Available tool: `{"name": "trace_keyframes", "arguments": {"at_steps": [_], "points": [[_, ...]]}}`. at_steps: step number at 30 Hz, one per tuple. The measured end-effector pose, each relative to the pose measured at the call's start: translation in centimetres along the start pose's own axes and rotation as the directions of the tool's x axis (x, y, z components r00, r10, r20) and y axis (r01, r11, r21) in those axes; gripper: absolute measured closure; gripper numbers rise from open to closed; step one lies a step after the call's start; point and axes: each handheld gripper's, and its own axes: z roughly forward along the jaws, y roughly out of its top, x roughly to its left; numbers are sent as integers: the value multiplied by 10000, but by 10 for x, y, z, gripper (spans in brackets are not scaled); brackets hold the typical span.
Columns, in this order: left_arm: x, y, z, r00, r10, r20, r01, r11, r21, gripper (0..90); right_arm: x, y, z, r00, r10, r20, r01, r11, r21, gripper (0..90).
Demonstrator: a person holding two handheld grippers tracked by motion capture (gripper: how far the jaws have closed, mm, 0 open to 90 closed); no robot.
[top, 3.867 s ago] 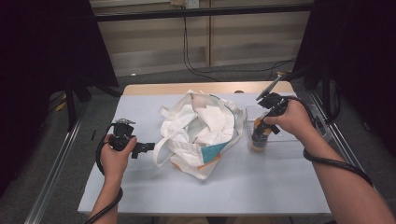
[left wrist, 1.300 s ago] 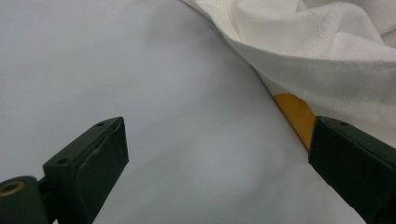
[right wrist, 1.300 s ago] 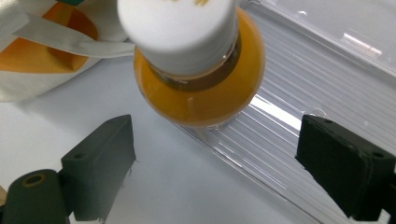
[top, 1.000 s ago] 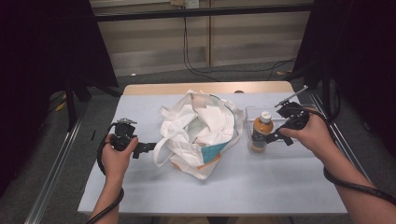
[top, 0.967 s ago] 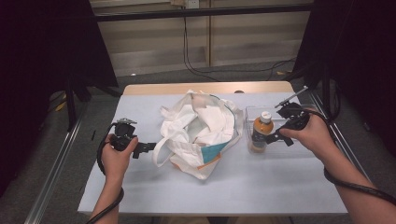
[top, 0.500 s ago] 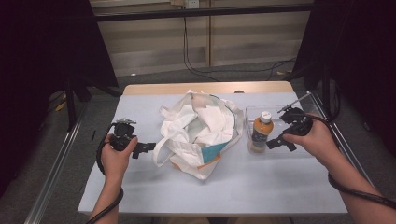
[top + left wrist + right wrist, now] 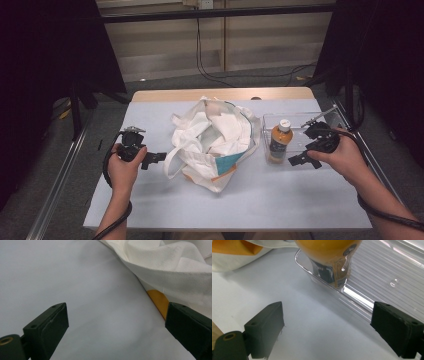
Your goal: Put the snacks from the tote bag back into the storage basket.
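Orange bottle (image 7: pixel 280 141) stands upright in the clear bin (image 7: pixel 320 120), just ahead of the right gripper (image 7: pixel 300 161), whose jaws gape wide and empty: placement looks done. Left gripper (image 7: pixel 159 157) (jaws also wide, holding nothing) waits beside the white tote bag (image 7: pixel 212 142), so further unpacking probably remains.

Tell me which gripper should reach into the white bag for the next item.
Probably the left. The left gripper sits open right beside the white bag, jaws pointing at its edge. The right gripper is open too, but sits by the clear tray holding the orange bottle, farther from the bag.
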Motion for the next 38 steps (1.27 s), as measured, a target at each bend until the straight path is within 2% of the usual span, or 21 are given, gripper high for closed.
{"name": "trace_keyframes", "arguments": {"at_steps": [3,11,16,18,19,20,26,34,38], "points": [[0,0,0,10000,-5,-2,5,10000,-4,48,0,-3,1,10000,-7,18,8,10000,-84,107],[0,0,0,10000,47,-12,-47,10000,30,48,6,-9,7,9994,-331,30,331,9994,97,102],[1,0,-1,10000,63,9,-63,10000,73,48,8,-13,10,9993,-347,-107,348,9993,114,101],[1,0,-1,10000,64,-51,-64,10000,36,48,10,-15,11,9997,-254,-13,254,9995,174,101],[1,0,-1,10000,93,-27,-93,9999,80,48,9,-16,12,9991,-407,-87,408,9991,115,101],[1,0,-1,10000,90,-17,-90,9999,80,48,10,-17,12,9995,-281,-136,283,9995,109,101],[1,-1,0,10000,43,-23,-43,10000,38,48,11,-23,16,9987,-517,13,517,9986,107,101],[1,0,1,10000,-21,-7,21,10000,13,48,15,-33,24,9984,-563,96,562,9983,159,101],[1,0,1,10000,-47,-31,47,10000,-15,48,15,-38,28,9983,-570,110,570,9984,11,101]]}}
